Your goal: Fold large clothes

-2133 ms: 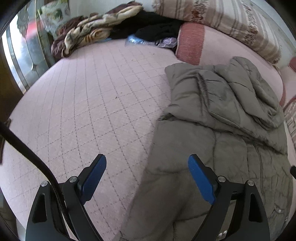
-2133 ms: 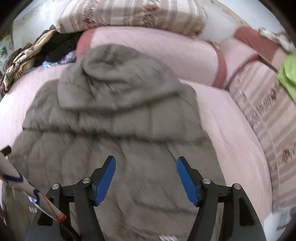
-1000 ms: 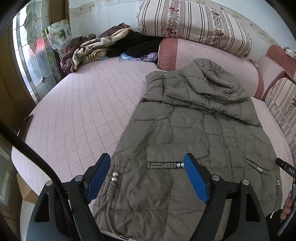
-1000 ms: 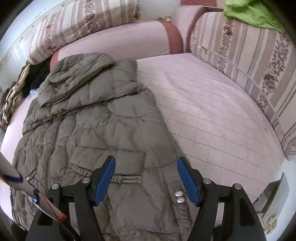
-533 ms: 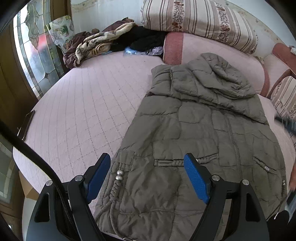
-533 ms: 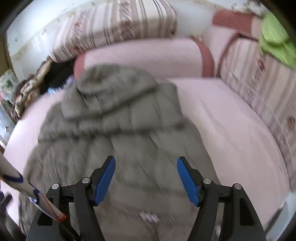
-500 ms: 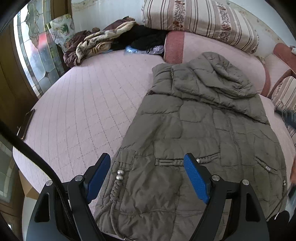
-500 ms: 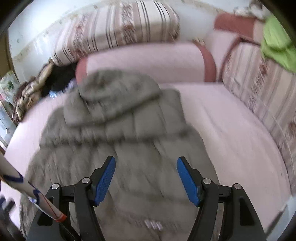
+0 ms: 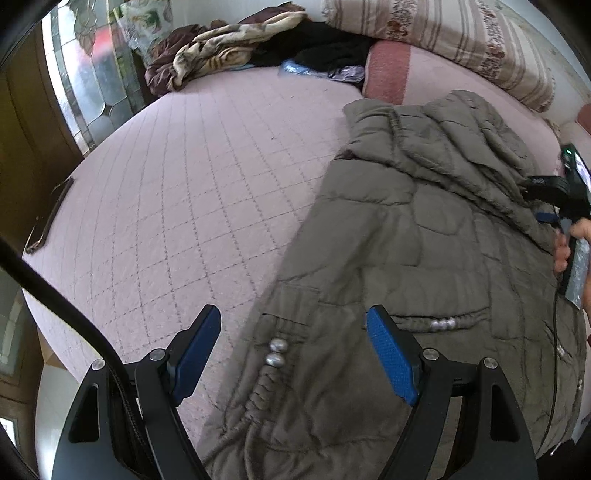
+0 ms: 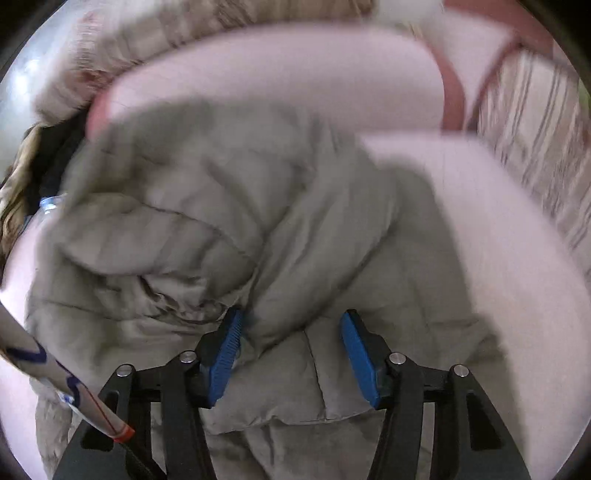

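An olive-grey hooded puffer jacket [image 9: 424, 236] lies flat on the pink quilted bed [image 9: 177, 192], hood toward the pillows. My left gripper [image 9: 293, 347] is open and empty above the jacket's lower left hem, near two metal beads [image 9: 275, 351]. My right gripper [image 10: 290, 350] is low at the jacket's right shoulder [image 10: 280, 295], jaws partly closed around a raised fold under the hood [image 10: 177, 206]. The left pad [image 10: 225, 347] touches cloth and the right pad stands apart. The right gripper also shows at the far right of the left wrist view [image 9: 565, 199]. The right view is blurred.
Striped bolster pillows [image 9: 443, 33] and a pink cushion [image 10: 280, 74] line the head of the bed. A heap of blankets and dark clothes [image 9: 240, 48] sits at the far left corner by a glass door [image 9: 85, 81]. The bed's edge [image 9: 40, 302] is near my left gripper.
My right gripper has moved forward and down to the jacket's shoulder and its jaws have narrowed around a fold. My left gripper has swung left and dropped closer to the hem.
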The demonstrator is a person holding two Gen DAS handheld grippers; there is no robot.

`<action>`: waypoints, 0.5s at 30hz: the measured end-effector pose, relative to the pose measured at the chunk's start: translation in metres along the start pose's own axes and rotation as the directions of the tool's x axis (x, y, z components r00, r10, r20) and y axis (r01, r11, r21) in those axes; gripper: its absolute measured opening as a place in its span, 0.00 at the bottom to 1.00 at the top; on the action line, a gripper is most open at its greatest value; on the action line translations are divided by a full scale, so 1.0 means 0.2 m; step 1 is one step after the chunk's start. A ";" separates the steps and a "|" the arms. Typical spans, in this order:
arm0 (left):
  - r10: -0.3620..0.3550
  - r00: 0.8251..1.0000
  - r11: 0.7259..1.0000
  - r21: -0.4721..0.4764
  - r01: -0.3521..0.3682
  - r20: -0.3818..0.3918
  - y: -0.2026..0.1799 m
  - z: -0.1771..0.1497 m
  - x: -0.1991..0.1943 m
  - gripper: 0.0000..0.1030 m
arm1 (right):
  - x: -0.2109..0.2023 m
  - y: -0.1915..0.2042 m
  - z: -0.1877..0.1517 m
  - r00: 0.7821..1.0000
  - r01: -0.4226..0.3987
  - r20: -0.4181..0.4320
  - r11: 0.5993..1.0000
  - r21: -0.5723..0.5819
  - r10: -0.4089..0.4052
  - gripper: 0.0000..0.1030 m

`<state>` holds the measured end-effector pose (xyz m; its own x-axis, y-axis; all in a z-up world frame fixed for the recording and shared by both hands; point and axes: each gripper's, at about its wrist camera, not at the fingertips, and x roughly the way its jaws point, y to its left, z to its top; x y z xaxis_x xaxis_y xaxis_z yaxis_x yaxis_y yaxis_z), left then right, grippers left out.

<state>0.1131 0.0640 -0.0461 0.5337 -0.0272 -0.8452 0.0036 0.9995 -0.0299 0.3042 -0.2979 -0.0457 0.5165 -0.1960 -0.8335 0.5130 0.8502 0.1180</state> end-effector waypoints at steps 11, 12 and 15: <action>0.013 0.999 0.999 -0.036 -0.014 -0.030 0.14 0.00 0.05 0.78 | -0.39 -0.24 -0.17 0.998 -0.023 0.047 0.992 -0.122 0.029 0.68; 0.010 0.999 0.999 -0.039 -0.011 -0.034 0.16 0.00 0.06 0.78 | -0.42 -0.32 -0.21 0.999 -0.026 0.042 0.994 -0.102 0.031 0.71; -0.013 0.998 0.998 -0.059 0.010 -0.054 0.22 0.00 0.09 0.79 | -0.48 -0.56 -0.29 0.999 -0.024 0.026 0.999 -0.028 0.025 0.73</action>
<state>0.1233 0.1073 -0.0624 0.4868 -0.0410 -0.8726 -0.0406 0.9968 -0.0695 0.1565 -0.3458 -0.0105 0.5469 -0.1875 -0.8159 0.4809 0.8681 0.1228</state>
